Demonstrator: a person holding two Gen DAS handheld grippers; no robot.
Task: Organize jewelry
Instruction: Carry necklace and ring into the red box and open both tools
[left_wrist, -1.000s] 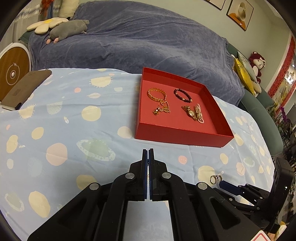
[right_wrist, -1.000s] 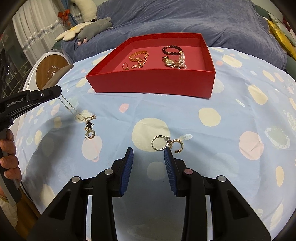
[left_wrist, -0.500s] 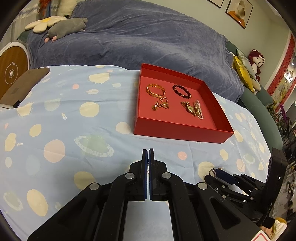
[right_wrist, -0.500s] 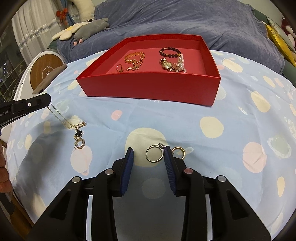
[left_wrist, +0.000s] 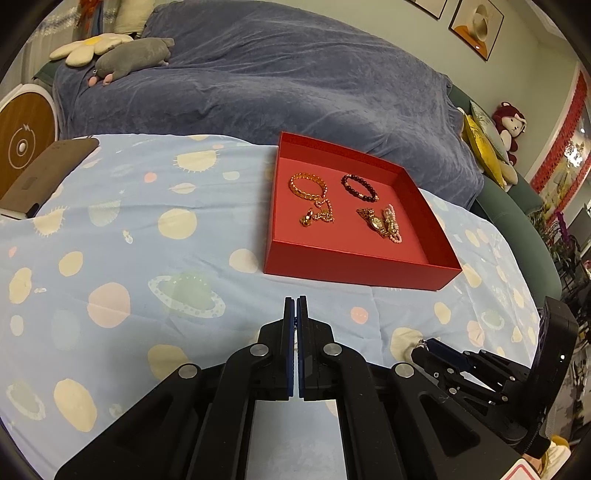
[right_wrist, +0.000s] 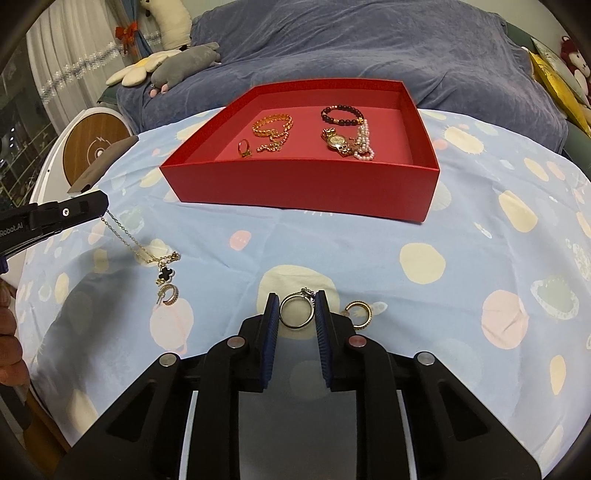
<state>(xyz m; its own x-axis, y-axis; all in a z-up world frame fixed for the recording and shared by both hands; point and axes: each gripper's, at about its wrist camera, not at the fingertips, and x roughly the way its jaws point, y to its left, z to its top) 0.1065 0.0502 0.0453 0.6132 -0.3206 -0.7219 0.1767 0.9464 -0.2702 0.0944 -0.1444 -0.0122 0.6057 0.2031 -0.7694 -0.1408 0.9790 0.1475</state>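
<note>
A red box (right_wrist: 303, 184) on the spotted cloth holds a gold bracelet (right_wrist: 271, 123), a dark bead bracelet (right_wrist: 340, 114), a gold watch with pearls (right_wrist: 347, 144) and a gold ring (right_wrist: 244, 147). My right gripper (right_wrist: 296, 314) straddles a silver ring (right_wrist: 296, 313) on the cloth, its pads touching the ring's sides. A gold ring (right_wrist: 359, 314) lies just to its right. My left gripper (left_wrist: 296, 306) is shut on a thin gold necklace (right_wrist: 147, 251) whose black clover pendant (right_wrist: 165, 273) hangs beside a gold hoop (right_wrist: 168, 294). The box also shows in the left wrist view (left_wrist: 354, 266).
A blue-covered sofa (left_wrist: 258, 85) with plush toys (right_wrist: 173, 62) stands behind the table. A round wooden stand (right_wrist: 92, 147) and a brown case (left_wrist: 44, 173) sit at the left edge. My right gripper shows in the left wrist view (left_wrist: 424, 345).
My right gripper has moved forward and narrowed until the silver ring sits between its pads. My left gripper has kept hold of the necklace and shifted slightly.
</note>
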